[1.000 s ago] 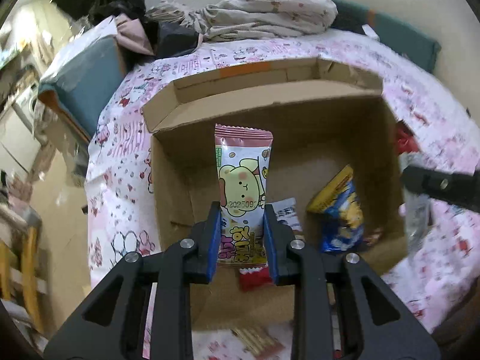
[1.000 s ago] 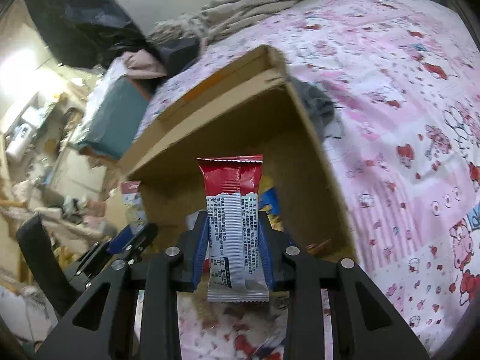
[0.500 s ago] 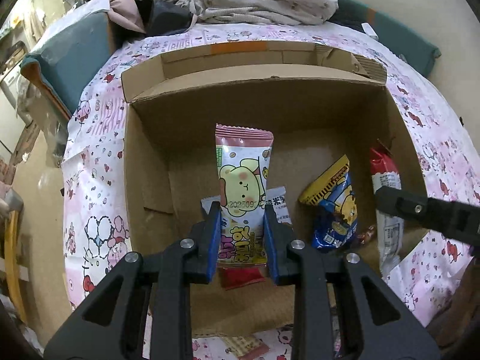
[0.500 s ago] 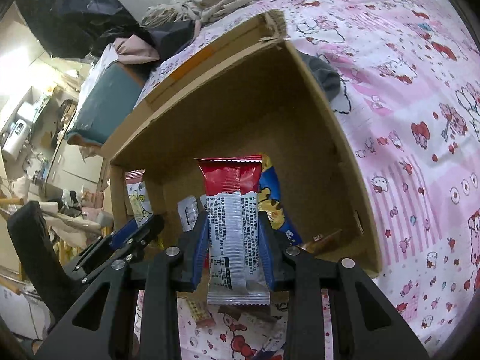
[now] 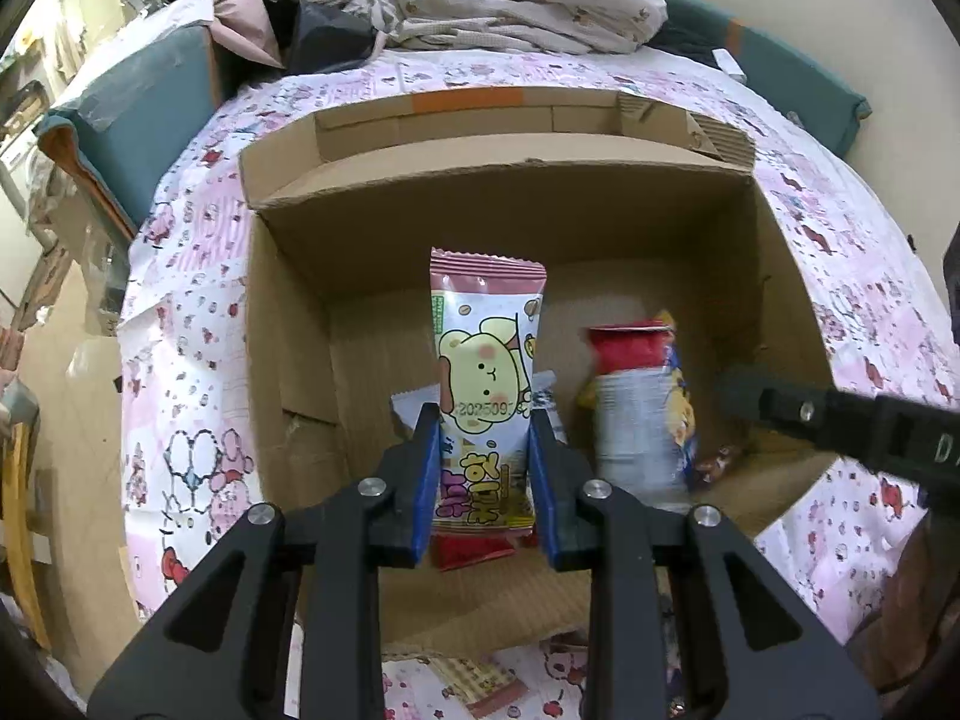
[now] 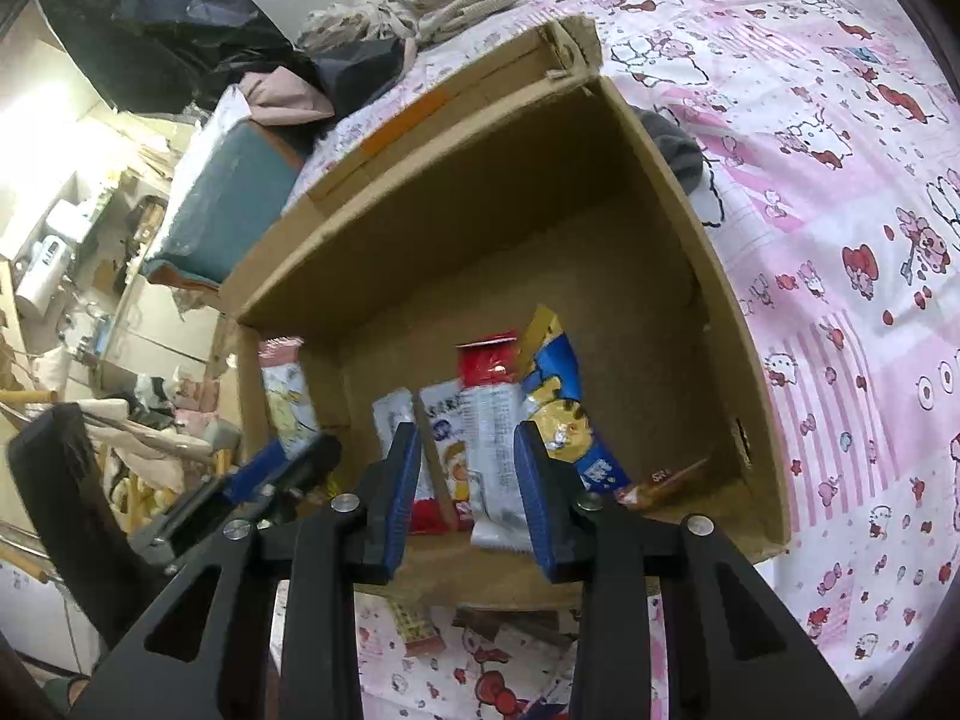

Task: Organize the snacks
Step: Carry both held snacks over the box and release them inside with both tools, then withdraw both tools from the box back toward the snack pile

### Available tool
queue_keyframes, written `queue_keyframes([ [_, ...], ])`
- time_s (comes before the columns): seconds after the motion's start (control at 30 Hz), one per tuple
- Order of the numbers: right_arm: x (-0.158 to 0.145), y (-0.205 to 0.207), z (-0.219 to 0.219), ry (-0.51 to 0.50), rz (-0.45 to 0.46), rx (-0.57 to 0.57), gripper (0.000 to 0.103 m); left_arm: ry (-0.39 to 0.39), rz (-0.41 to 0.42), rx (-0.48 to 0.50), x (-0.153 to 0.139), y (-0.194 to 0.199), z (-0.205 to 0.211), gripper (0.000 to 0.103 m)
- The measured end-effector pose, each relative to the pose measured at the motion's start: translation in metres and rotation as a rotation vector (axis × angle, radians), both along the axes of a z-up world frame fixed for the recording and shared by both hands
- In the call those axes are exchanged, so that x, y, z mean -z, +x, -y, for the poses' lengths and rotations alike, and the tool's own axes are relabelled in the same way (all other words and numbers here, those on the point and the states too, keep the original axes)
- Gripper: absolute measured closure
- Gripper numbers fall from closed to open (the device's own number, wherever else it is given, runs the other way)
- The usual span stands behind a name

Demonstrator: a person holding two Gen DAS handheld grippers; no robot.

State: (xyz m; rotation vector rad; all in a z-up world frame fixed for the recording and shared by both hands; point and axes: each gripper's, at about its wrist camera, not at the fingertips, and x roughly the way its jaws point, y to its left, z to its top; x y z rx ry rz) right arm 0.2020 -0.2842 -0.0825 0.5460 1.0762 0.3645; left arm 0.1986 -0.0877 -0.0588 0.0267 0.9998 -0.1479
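The red-and-silver snack packet (image 6: pixel 489 450) is standing lengthwise up the middle of the right wrist frame, dropping free into the cardboard box (image 6: pixel 708 324) between the right gripper (image 6: pixel 468 489), whose jaws have just been opening and are no longer pinching it. At centre of the left wrist frame, the left gripper (image 5: pixel 483 474) is clenching the upright pink cartoon-bear packet (image 5: pixel 487 384) above the box floor, beside the blue-and-yellow bag (image 5: pixel 681 420).

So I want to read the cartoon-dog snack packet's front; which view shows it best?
The left wrist view: the cartoon-dog packet faces the camera, upright in the left claw. The right wrist view shows it only obliquely, blurred, at the box's left wall.
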Motion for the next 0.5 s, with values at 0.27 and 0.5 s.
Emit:
queue_keyframes([
  [0.27, -0.016, -0.005, 0.011, 0.037, 0.072, 0.038, 0.032, -0.031, 0.032, -0.029, -0.011, -0.005, -0.005, 0.015],
  [0.5, -0.024, -0.01, 0.013, 0.026, 0.084, 0.045, 0.032, -0.024, 0.05, -0.034, -0.017, -0.012, -0.01, 0.015],
])
